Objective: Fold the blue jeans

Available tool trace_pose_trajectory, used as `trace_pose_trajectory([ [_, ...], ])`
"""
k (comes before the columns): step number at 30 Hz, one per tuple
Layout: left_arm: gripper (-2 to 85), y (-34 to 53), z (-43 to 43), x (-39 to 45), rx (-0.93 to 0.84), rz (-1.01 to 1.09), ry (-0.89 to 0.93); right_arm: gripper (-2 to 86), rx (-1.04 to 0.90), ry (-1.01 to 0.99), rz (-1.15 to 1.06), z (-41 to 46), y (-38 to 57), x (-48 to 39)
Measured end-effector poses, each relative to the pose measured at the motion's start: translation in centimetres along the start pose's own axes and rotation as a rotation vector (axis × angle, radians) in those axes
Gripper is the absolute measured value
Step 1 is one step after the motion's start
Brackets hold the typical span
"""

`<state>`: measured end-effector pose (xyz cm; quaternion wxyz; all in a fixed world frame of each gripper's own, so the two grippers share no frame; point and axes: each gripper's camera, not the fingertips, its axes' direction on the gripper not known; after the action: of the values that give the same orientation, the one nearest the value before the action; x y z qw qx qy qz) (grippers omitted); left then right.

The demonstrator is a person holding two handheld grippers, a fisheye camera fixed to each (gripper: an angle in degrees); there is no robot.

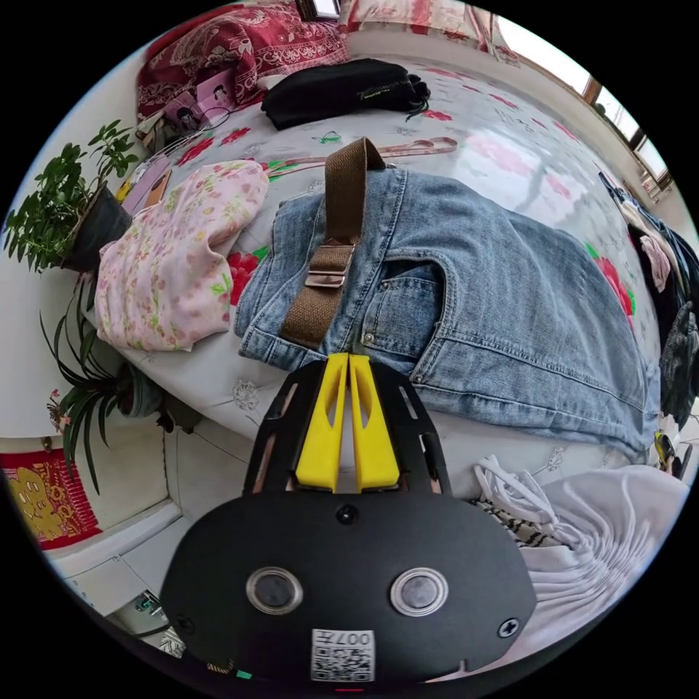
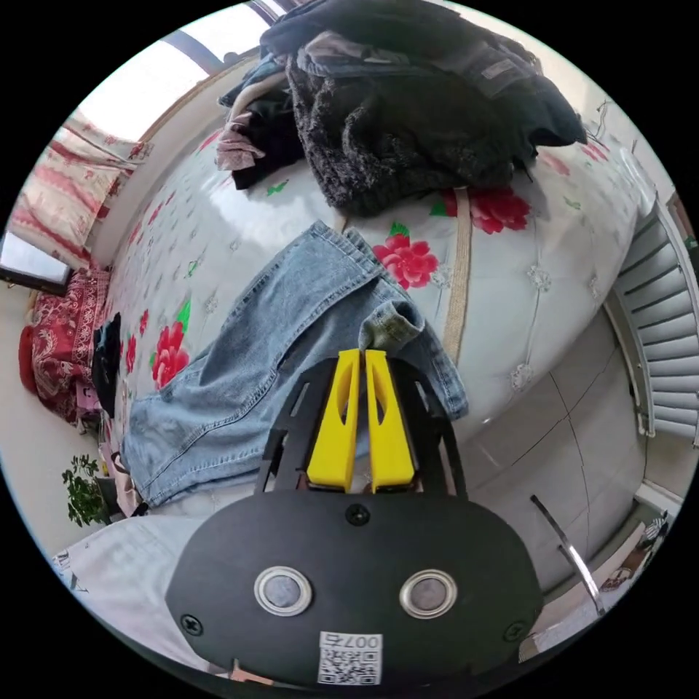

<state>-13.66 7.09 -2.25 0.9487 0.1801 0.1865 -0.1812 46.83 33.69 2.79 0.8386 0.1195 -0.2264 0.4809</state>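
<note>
Floral bed (image 1: 510,145), jeans (image 1: 473,291) mid-frame.
Left tool (image 1: 348,358) pinches the waistband, right tool (image 2: 362,353) the leg hem (image 2: 389,328), jaws closed, likely to lift both ends for folding.

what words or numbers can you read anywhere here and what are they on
No text reads clearly.
Sticker on the left gripper: code square, tiny reversed characters, not legible.
Black bag: small pale logo, too blurred.
Red hanging: gold design, no letters discernible.

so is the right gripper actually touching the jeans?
Touching: in the right gripper view the right gripper has its closed jaws pinching a raised fold of the jeans.
</note>
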Motion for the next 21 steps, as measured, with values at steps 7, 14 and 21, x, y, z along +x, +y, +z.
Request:
trace_pose_trajectory([
  [7, -1.0, -0.8, 0.8, -1.2, -0.004, 0.011, 0.025, 0.1, 0.399, -0.04, -0.159, -12.2, 3.6, -0.6],
  [14, -1.0, -2.0, 0.9, -3.9, -0.01, 0.051, 0.012, 3.4, 0.007, -0.082, 0.235, 0.0, 6.0, 9.7],
  [21, -0.9, 0.0, -0.9, -12.4, 0.009, -0.075, 0.1, 9.7, 0.211, -0.381, 0.471, -0.7, 11.2, 15.8],
])
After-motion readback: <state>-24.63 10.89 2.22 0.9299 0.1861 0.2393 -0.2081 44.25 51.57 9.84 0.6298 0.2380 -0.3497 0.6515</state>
